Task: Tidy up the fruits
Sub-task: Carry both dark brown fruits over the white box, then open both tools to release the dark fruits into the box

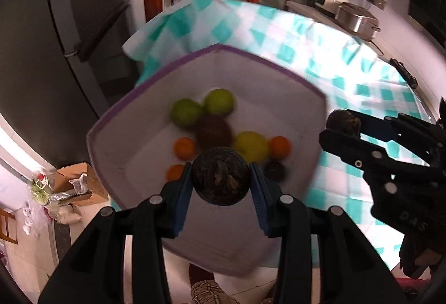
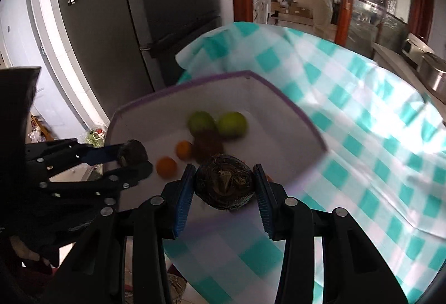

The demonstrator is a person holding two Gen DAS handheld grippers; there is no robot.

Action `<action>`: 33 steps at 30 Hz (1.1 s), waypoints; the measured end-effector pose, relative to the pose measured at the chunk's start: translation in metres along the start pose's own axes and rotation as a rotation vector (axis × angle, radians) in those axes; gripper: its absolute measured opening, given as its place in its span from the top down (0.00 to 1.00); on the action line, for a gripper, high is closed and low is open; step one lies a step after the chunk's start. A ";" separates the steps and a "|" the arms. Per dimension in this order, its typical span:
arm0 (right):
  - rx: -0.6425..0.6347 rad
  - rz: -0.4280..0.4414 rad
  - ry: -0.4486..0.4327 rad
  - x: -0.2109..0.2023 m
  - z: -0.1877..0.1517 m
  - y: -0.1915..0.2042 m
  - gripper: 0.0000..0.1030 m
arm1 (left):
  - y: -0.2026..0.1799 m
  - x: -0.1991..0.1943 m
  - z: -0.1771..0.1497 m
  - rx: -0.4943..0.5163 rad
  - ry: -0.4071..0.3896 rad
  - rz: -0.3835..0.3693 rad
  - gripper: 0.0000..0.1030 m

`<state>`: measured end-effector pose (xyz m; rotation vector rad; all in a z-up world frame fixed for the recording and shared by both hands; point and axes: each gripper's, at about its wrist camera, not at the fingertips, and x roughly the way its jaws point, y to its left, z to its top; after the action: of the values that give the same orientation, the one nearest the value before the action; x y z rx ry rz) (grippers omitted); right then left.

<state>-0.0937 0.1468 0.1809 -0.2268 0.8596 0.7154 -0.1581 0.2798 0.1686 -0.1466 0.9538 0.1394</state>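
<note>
Desk (image 1: 320, 53): covered with a teal-and-white check cloth; its left corner drapes off beside a dark fridge (image 1: 55, 39). Right half of the cloth is bare.
Bin (image 1: 145, 86): white fabric, purple rim, sitting at the desk's near-left corner and seeming to overhang the near edge. Walls are soft, so a knock could tip or shift it.
Fruit in bin: two green fruits (image 1: 203, 107) at the far side, a dark one (image 1: 214, 131) beside them, a yellow one (image 1: 251, 145), small oranges (image 1: 184, 148) around these. Blurred; count uncertain.
Left tool (image 1: 221, 181): closed snugly on a dark rough-skinned fruit (image 1: 220, 178), held above the bin's near half.
Right tool (image 2: 224, 182): likewise clamped on a second dark rough fruit (image 2: 224, 181), above the bin's near-right wall, partly over cloth.
Step in hand (judgement): dropping both dark fruits into the bin.
Doing it well: bring the right tool further left until it is fully inside the rim; lower both near the floor before opening, aiming at bare white patches, not onto the pile.
Room: the tools sit close side by side, so release one at a time; most free floor lies at the bin's near-left and right sides.
Edge risk: the near rim hangs by the floor drop; keep releases away from it.
</note>
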 end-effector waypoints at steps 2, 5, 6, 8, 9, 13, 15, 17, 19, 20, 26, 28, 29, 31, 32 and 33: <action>0.000 -0.002 0.028 0.020 0.009 0.007 0.59 | 0.018 0.014 0.008 0.016 0.024 -0.004 0.61; 0.002 -0.015 0.080 0.046 0.016 0.011 0.59 | 0.037 0.037 0.019 0.048 0.067 -0.021 0.61; 0.007 -0.019 0.098 0.053 0.017 0.011 0.59 | 0.041 0.047 0.021 0.066 0.085 -0.027 0.61; 0.041 -0.029 0.146 0.069 0.016 0.006 0.59 | 0.043 0.064 0.025 0.111 0.123 -0.033 0.61; 0.053 -0.035 0.161 0.075 0.015 0.005 0.59 | 0.041 0.070 0.026 0.130 0.135 -0.035 0.61; 0.069 -0.069 0.229 0.099 0.012 0.004 0.59 | 0.042 0.093 0.030 0.193 0.178 -0.036 0.61; 0.071 -0.091 0.270 0.111 0.011 0.001 0.59 | 0.044 0.104 0.033 0.207 0.202 -0.038 0.61; 0.074 -0.112 0.311 0.121 0.010 -0.002 0.59 | 0.045 0.115 0.036 0.223 0.221 -0.046 0.61; 0.078 -0.127 0.346 0.131 0.009 -0.005 0.59 | 0.044 0.122 0.038 0.230 0.236 -0.059 0.61; 0.078 -0.131 0.358 0.134 0.009 -0.006 0.59 | 0.043 0.124 0.039 0.232 0.240 -0.071 0.61; 0.068 -0.141 0.384 0.144 0.011 -0.008 0.59 | 0.034 0.131 0.041 0.286 0.246 -0.088 0.61; 0.072 -0.141 0.389 0.146 0.012 -0.009 0.58 | 0.033 0.133 0.041 0.292 0.251 -0.092 0.61; 0.073 -0.139 0.390 0.147 0.012 -0.010 0.58 | 0.032 0.135 0.041 0.294 0.255 -0.093 0.60; 0.072 -0.135 0.390 0.151 0.015 -0.007 0.58 | 0.032 0.136 0.042 0.297 0.259 -0.096 0.60; 0.073 -0.133 0.391 0.151 0.015 -0.007 0.58 | 0.031 0.136 0.042 0.298 0.261 -0.097 0.60; 0.075 -0.132 0.393 0.151 0.015 -0.008 0.58 | 0.032 0.137 0.042 0.300 0.264 -0.098 0.60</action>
<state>-0.0126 0.2208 0.0757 -0.3609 1.2307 0.5209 -0.0523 0.3260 0.0781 0.0669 1.2166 -0.1169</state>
